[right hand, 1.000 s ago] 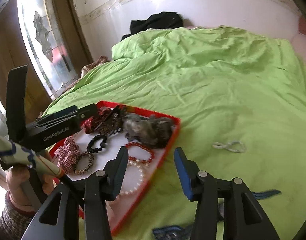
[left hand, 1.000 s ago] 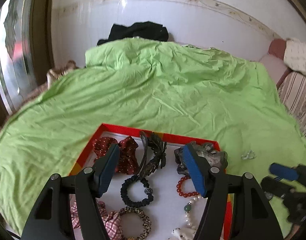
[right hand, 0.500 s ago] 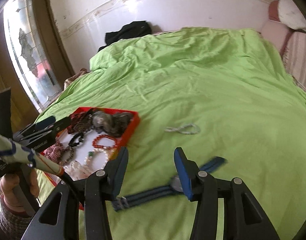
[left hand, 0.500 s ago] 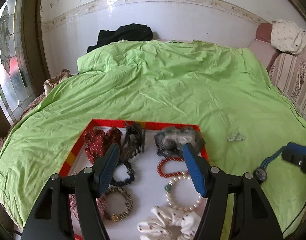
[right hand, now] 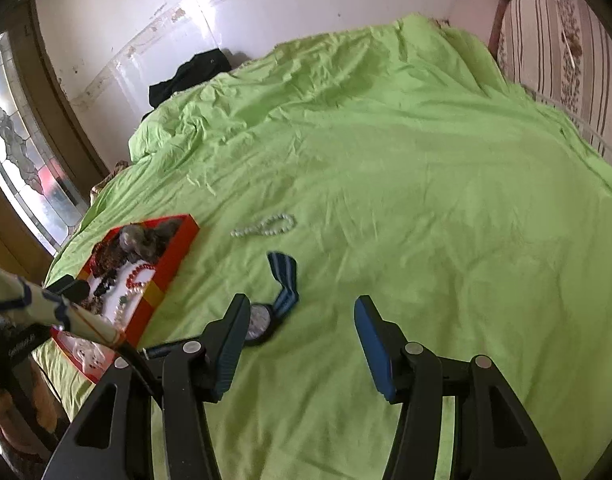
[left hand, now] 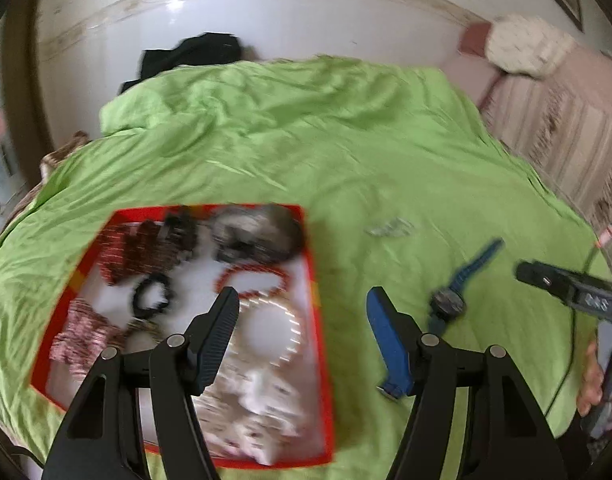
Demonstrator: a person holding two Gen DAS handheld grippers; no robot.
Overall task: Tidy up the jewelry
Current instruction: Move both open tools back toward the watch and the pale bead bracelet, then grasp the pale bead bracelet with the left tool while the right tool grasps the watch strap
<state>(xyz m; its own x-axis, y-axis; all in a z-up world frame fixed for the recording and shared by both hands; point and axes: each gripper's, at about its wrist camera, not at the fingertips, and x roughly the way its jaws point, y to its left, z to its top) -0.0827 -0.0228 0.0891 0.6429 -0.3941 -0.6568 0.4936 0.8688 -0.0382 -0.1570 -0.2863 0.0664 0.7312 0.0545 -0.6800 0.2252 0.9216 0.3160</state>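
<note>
Your right gripper (right hand: 301, 326) has just been widening its jaws, nothing between them; your left gripper (left hand: 303, 320) also hangs released. Take the shallow red cardboard tray (left hand: 316, 320) of bracelets and scrunchies as landmark: the blue-strapped wristwatch (right hand: 265, 312) lies just right of it on the green bedsheet (right hand: 386, 160), the pale beaded bracelet (right hand: 265, 226) farther right and beyond.
</note>
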